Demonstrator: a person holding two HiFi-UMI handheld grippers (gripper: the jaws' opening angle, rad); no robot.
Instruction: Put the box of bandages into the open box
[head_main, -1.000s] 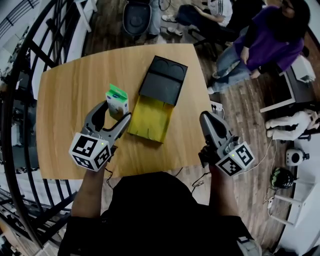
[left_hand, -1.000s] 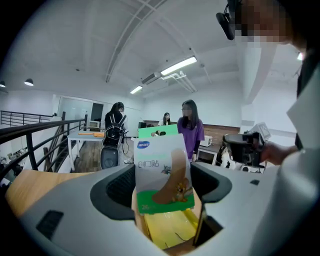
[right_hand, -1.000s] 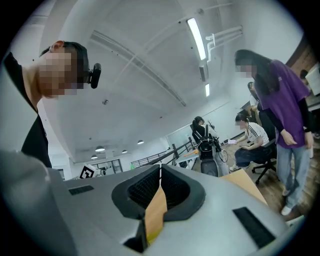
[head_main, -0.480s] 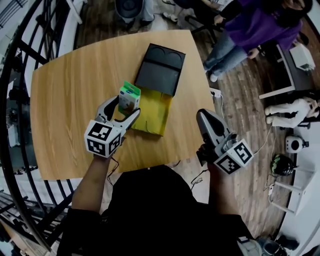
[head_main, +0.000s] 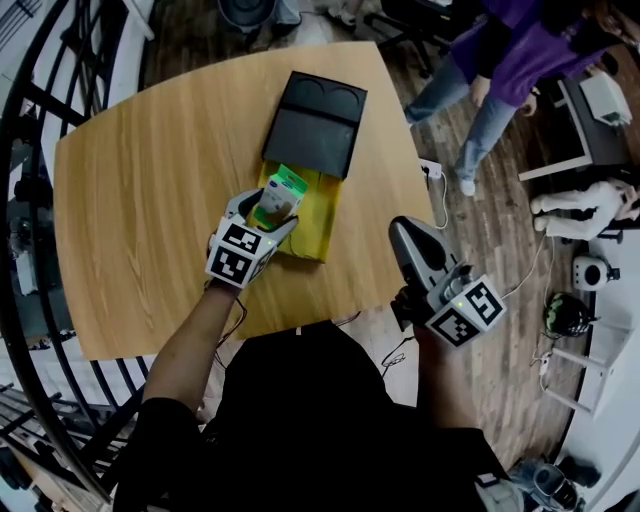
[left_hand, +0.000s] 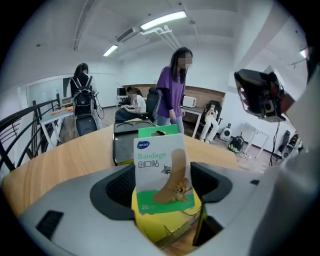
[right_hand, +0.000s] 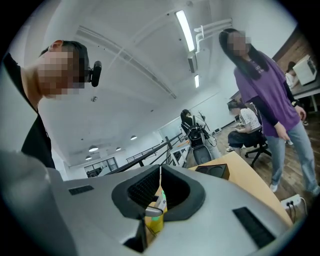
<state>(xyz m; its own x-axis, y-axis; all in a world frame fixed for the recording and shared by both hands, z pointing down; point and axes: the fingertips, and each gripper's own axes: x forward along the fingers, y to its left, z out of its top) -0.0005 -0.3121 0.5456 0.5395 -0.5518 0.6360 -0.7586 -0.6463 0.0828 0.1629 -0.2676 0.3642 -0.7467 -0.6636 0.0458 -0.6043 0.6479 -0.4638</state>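
Note:
The bandage box (head_main: 280, 190), white and green, is held upright in my left gripper (head_main: 265, 212), which is shut on it. It hangs just over the near left part of the open yellow box (head_main: 315, 222). In the left gripper view the bandage box (left_hand: 161, 175) stands between the jaws, with the yellow box (left_hand: 167, 222) right below it. The yellow box's black lid (head_main: 315, 125) lies flat behind it. My right gripper (head_main: 404, 230) is shut on nothing and hovers past the table's right edge.
The wooden table (head_main: 150, 180) has a curved railing (head_main: 25, 250) to its left. A person in purple (head_main: 520, 50) stands at the table's far right corner. A power strip (head_main: 432, 170) lies on the wooden floor there.
My left gripper has carried the bandage box to the right and away from me, from above the bare table to above the yellow box. The right gripper has hardly moved.

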